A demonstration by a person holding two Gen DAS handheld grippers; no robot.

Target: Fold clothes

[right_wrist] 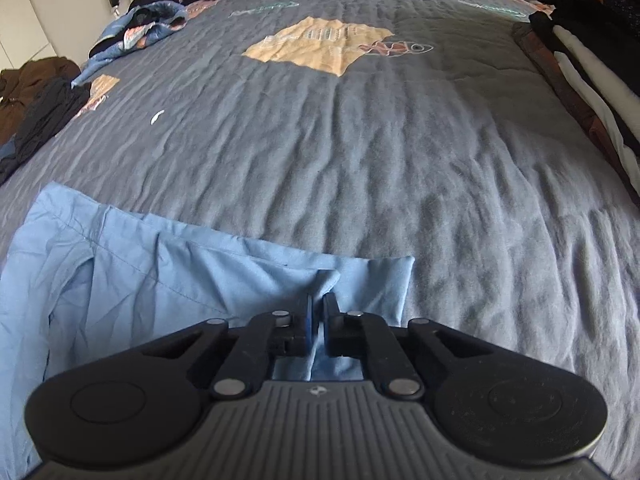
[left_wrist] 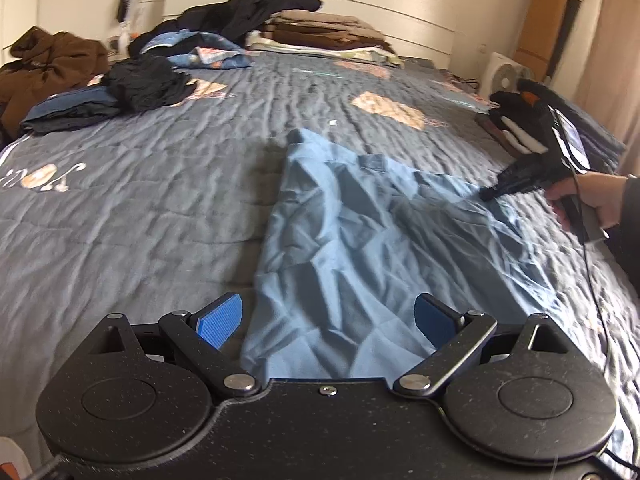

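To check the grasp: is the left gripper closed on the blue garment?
No, the left gripper is wide open, with the light blue garment lying unpinched between its fingers.

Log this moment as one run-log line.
task: fold clothes | left gripper: open over light blue garment | right gripper: shut on garment's edge | garment: wrinkled, unfolded on bedspread

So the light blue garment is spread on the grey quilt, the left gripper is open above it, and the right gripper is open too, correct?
Not quite. The right gripper is shut on the light blue garment: the right wrist view shows a fold pinched between its fingers. The rest holds: the garment lies on the grey quilt and the left gripper is open above it.
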